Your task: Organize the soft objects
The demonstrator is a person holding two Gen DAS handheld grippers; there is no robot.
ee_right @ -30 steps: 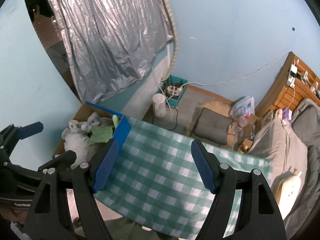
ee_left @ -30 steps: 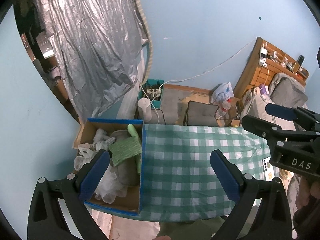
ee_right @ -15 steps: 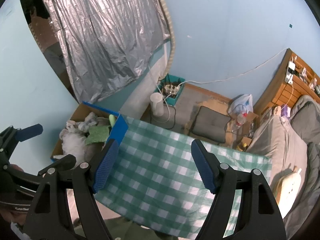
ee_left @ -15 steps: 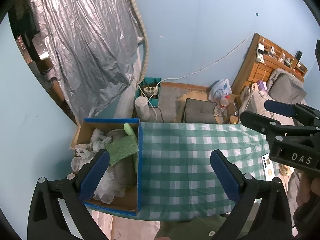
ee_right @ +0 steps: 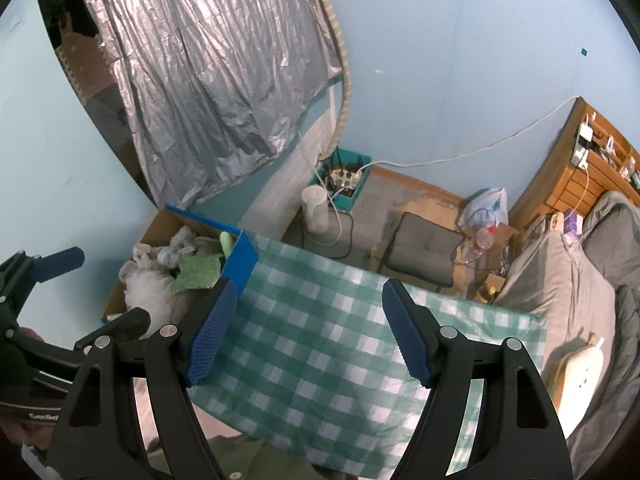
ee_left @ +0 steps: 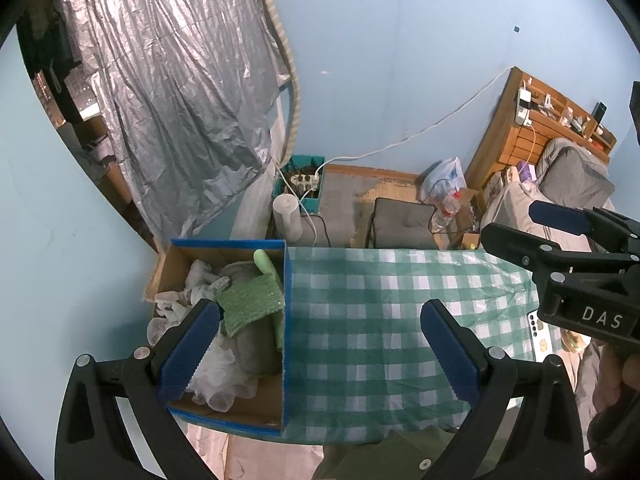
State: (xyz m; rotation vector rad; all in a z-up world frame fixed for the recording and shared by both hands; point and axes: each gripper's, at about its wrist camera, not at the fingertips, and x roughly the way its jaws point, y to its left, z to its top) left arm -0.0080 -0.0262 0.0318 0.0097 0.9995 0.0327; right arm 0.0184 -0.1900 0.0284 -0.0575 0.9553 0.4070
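Observation:
A blue-edged cardboard box [ee_left: 285,320] [ee_right: 240,258] stands at the left end of a table under a green checked cloth [ee_left: 380,320] [ee_right: 320,340]. Soft things fill it: a green knitted cloth [ee_left: 250,302] [ee_right: 198,274], a grey plush [ee_left: 256,348], white fluffy pieces [ee_left: 218,376] [ee_right: 150,292] and a pale green tube [ee_left: 264,260]. High above the table my left gripper [ee_left: 320,348] stands open with nothing between its fingers. My right gripper [ee_right: 308,332] is also open and holds nothing. Each gripper shows at the edge of the other's view.
Beyond the table lie a grey cushion [ee_left: 404,228], a white cylinder [ee_left: 287,216], a teal crate with a power strip [ee_left: 306,182] and a plastic bag [ee_left: 444,178]. A bed with grey bedding [ee_right: 580,300] and a wooden headboard shelf [ee_left: 548,120] stand to the right. Silver foil sheet [ee_left: 172,92] hangs at the left.
The views shift only slightly. Both grippers stay open, and the box and its contents lie as before.

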